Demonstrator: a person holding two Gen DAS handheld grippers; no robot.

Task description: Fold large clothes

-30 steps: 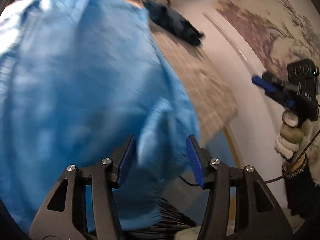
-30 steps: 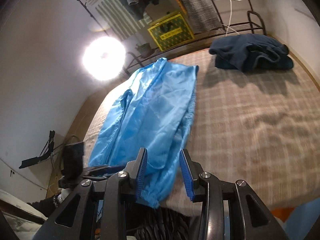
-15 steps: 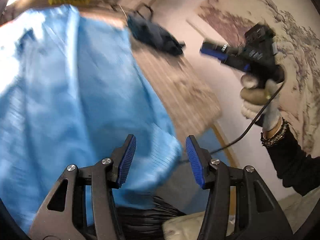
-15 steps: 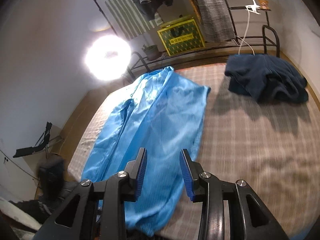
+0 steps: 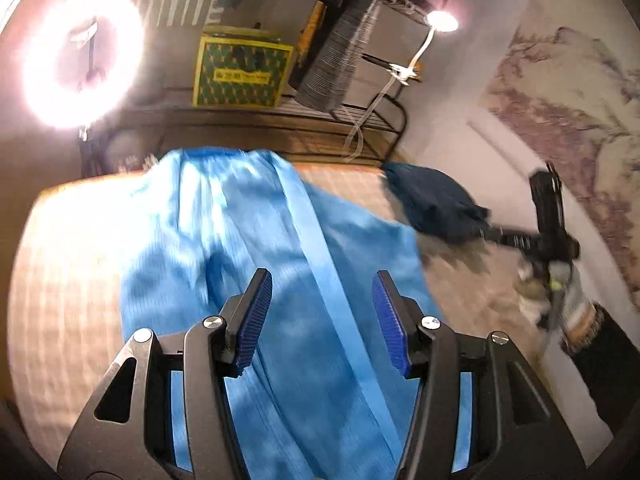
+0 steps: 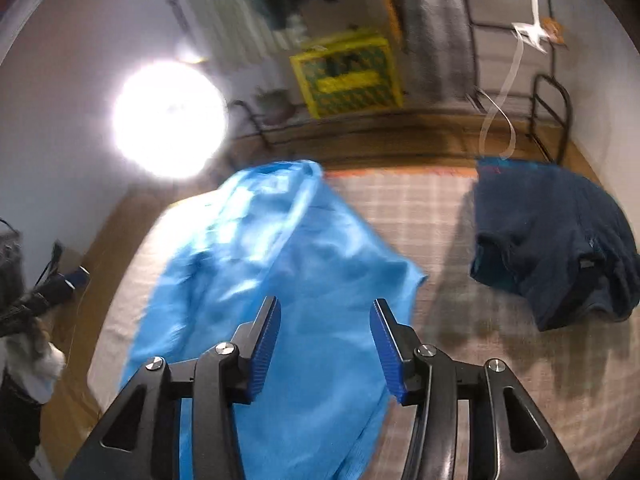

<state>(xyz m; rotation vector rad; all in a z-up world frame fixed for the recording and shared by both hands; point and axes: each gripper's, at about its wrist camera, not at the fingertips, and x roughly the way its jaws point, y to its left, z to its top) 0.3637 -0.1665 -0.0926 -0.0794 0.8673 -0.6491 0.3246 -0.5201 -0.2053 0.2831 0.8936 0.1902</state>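
Blue garment (image 5: 248, 240), thin and glossy with one long flat band, lies on the checked bed (image 6: 460, 216) toward its left edge, long axis running straight away from both tongs. Left gripper (image 5: 322, 320) and right gripper (image 6: 324, 340) hover above its near end, jaws apart and empty, the right's having just widened.

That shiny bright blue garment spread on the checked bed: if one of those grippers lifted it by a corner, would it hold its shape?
Probably not. The shiny bright blue garment already lies in soft folds and ripples, so it looks thin and floppy and would likely drape. Its sheen suggests a smooth fabric that may slip between the pads.
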